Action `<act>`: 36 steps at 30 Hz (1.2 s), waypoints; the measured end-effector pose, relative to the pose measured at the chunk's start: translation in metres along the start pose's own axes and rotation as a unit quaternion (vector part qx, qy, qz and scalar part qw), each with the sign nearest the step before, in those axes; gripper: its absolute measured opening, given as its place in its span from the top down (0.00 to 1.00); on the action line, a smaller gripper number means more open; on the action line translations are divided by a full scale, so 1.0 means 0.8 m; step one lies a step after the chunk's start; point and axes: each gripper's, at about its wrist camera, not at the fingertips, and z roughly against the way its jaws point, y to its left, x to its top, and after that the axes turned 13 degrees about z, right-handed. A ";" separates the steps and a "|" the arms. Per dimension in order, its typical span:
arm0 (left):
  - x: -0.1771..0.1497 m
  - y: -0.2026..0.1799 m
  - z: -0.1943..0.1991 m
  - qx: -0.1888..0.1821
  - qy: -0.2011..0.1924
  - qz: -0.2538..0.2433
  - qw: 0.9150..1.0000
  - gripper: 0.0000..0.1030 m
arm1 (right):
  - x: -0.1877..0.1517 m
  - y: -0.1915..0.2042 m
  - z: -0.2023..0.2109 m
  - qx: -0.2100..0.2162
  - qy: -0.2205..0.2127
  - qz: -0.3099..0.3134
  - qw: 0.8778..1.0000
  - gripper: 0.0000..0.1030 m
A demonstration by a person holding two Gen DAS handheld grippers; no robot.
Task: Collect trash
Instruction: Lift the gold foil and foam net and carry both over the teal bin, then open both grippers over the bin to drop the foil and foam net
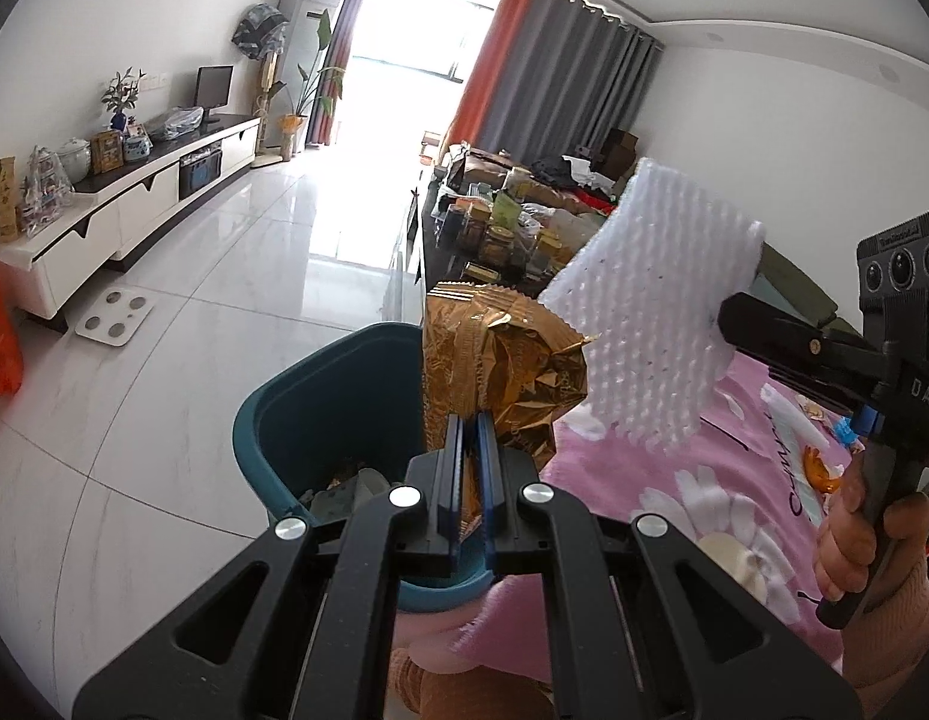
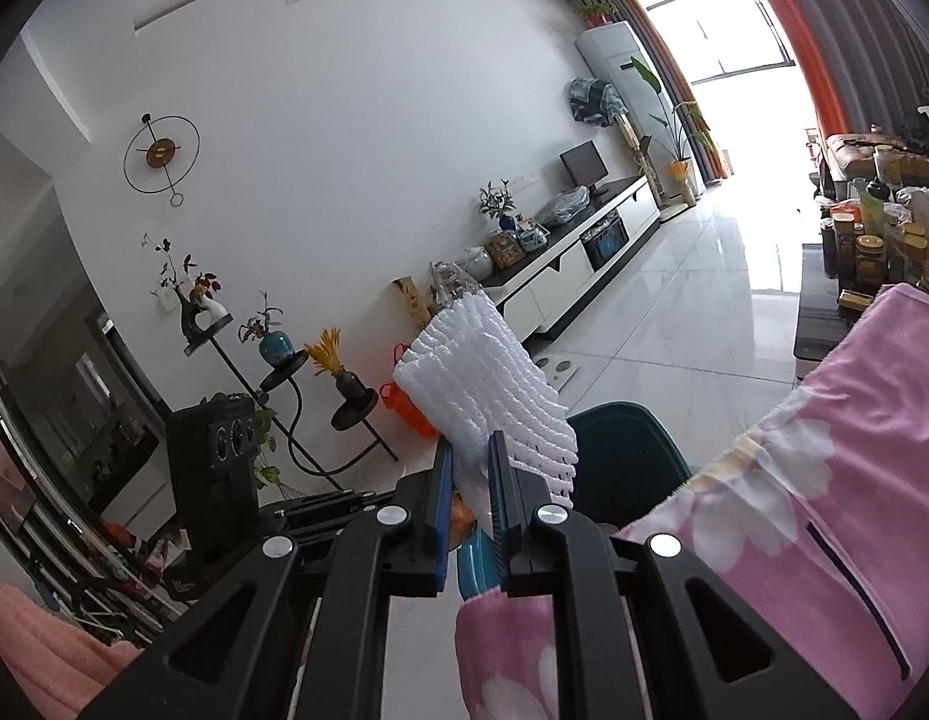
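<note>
Both tongs are loaded, left gripper [image 1: 470, 438] pinching the gold wrapper [image 1: 500, 366] over the teal bin [image 1: 320, 396], right gripper [image 2: 470, 468] clamping white foam netting [image 2: 488, 384] beside it, so centre each before letting go.

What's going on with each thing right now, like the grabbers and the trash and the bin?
left gripper: shut on the gold wrapper
gold wrapper: crumpled, held above the bin
right gripper: shut on the white foam net
white foam net: held in the air
teal bin: open, some trash inside
</note>
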 end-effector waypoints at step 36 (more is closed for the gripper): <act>0.007 0.010 -0.105 0.041 0.056 0.040 0.997 0.92 | -0.007 -0.030 -0.107 -0.048 0.110 -0.041 0.992 0.84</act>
